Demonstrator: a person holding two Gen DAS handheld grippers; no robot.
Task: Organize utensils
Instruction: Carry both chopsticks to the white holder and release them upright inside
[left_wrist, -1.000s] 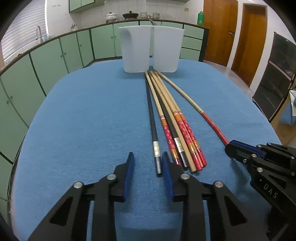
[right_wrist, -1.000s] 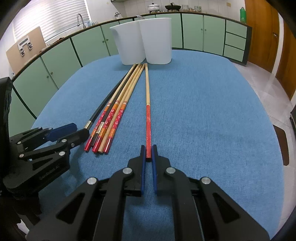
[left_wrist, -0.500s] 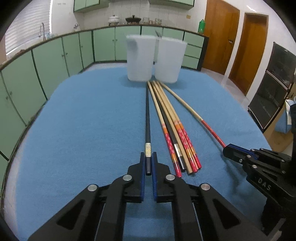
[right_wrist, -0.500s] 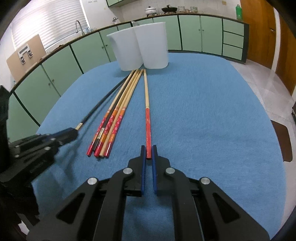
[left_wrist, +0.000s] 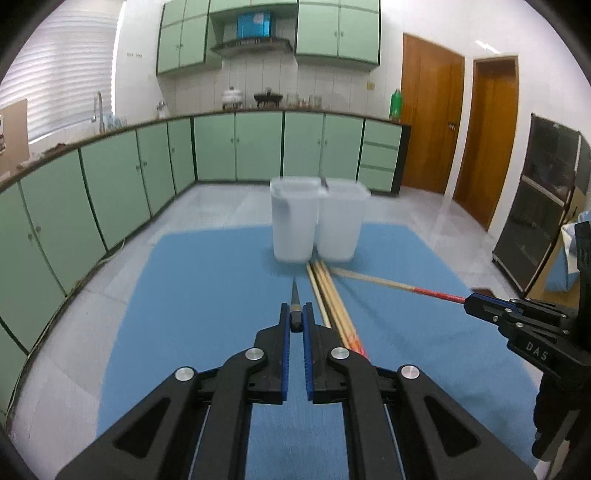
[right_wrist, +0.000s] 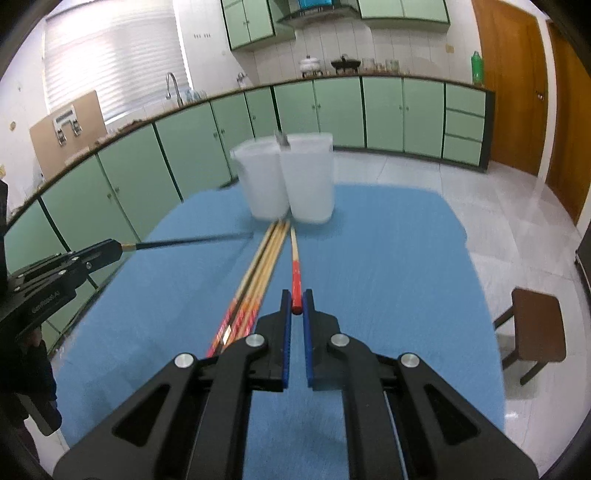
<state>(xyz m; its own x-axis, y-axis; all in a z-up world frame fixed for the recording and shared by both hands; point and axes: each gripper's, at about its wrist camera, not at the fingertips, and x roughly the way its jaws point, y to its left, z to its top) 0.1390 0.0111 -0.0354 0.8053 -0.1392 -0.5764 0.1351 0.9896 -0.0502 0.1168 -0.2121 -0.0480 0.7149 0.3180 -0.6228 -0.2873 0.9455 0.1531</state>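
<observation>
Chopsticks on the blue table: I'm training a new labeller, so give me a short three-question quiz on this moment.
1. True or false: the left tongs are shut on the black chopstick.
2. Which chopstick do the right tongs hold? A) black B) red-ended chopstick C) none
3. Fill in: the two white containers stand ___ on the blue table.

Key: 1 true; 2 B; 3 side by side, at the far ends of the loose chopsticks.

- Left hand-held gripper: black frame, blue finger pads, silver round screws.
- Right hand-held gripper: the same build; white "DAS" lettering on its side.
</observation>
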